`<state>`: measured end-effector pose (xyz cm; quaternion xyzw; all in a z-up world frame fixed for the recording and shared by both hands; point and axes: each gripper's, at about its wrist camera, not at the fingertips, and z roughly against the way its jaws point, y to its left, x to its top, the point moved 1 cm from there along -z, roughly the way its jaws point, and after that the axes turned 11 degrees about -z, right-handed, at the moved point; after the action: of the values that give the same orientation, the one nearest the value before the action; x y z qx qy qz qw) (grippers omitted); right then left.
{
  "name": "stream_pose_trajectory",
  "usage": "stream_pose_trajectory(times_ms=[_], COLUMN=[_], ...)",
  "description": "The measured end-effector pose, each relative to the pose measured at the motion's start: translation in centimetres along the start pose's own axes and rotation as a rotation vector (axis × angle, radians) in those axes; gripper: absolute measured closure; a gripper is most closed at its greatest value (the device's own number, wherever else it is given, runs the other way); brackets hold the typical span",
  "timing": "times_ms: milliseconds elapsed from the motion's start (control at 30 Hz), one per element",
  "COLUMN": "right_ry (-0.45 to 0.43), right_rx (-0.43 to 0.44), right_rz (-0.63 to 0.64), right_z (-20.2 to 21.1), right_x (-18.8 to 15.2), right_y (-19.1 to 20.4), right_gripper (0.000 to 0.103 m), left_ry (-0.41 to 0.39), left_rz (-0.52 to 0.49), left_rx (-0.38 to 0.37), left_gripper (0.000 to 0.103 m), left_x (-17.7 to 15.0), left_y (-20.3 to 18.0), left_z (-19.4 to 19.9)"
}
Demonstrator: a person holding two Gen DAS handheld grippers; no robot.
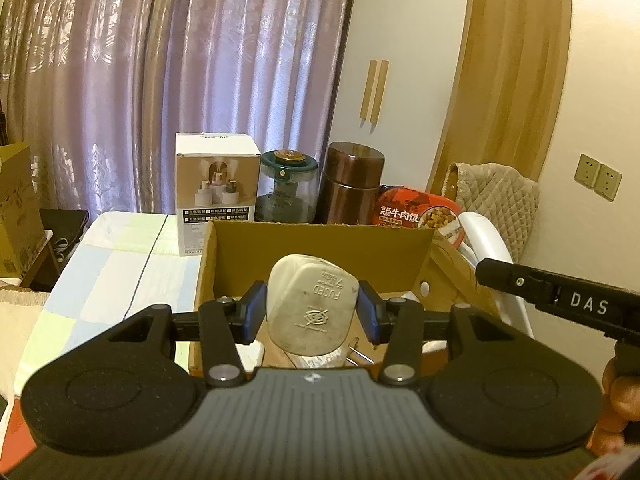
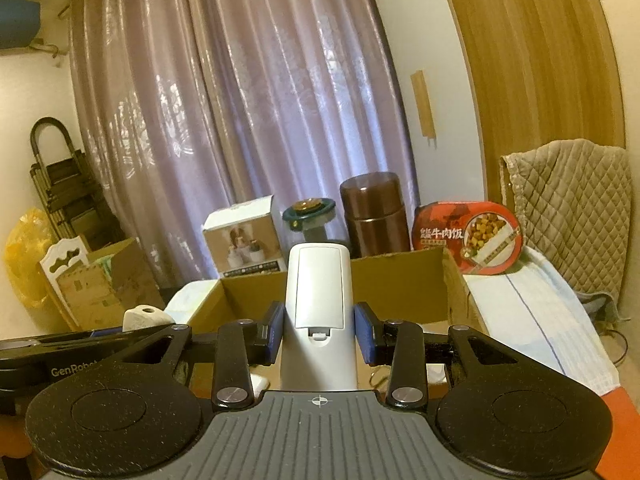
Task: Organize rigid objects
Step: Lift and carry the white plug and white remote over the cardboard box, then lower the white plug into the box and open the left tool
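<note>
My left gripper (image 1: 312, 312) is shut on a cream fused plug adapter (image 1: 310, 310), held above the open cardboard box (image 1: 320, 248). My right gripper (image 2: 319, 334) is shut on a white remote control (image 2: 319, 300) that stands upright between the blue pads, battery cover facing me, over the same cardboard box (image 2: 400, 280). The right gripper's black body shows at the right edge of the left wrist view, with a hand under it. The cream adapter (image 2: 144, 317) also shows at the left of the right wrist view, behind the left gripper's black body.
Behind the box stand a white product carton (image 1: 216, 196), a glass jar with a green lid (image 1: 286, 188), a brown metal canister (image 1: 352, 182) and a red meal tub (image 1: 420, 212). A pale cloth covers the table (image 1: 120, 260). A quilted cover (image 2: 572, 216) hangs at right; curtains behind.
</note>
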<state>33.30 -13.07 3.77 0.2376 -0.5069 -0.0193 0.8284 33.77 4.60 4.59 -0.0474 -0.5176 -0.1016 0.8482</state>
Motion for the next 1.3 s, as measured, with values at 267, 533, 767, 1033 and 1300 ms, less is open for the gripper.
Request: stream_pose_trajectory(times_ms=[267,533,767,1033,1300], right_ry=[-0.006,0.001,0.014,0.027,0.029], right_rx=[-0.012,-0.037,-0.060,-0.072,-0.069], right_rz=[-0.007,-0.032,-0.051,-0.074,-0.085], right_z=[-2.0,-4.2,-5.9,-7.3,-8.0], right_x=[0.9,1.4,1.5,1.3,1.3], right_y=[-0.2,-1.2,-2.3,-3.1,-3.2], right_gripper=[0.069,0.068,0.068,0.068,0.069], left_ry=[0.011,0.042,0.055,0.065,0.078], left_rz=[-0.006,-0.005,-0.004,-0.007,0.002], left_rx=[-0.005,-0.012,-0.014,-0.017,-0.022], left_gripper=[0.060,0.060,0.060,0.060,0.060], left_x=[0.7,0.5,0.5,0.6,0.4], left_y=[0.4,0.6,0.8,0.7,0.8], left_z=[-1.7,-4.0,-5.5,-6.7,-7.9])
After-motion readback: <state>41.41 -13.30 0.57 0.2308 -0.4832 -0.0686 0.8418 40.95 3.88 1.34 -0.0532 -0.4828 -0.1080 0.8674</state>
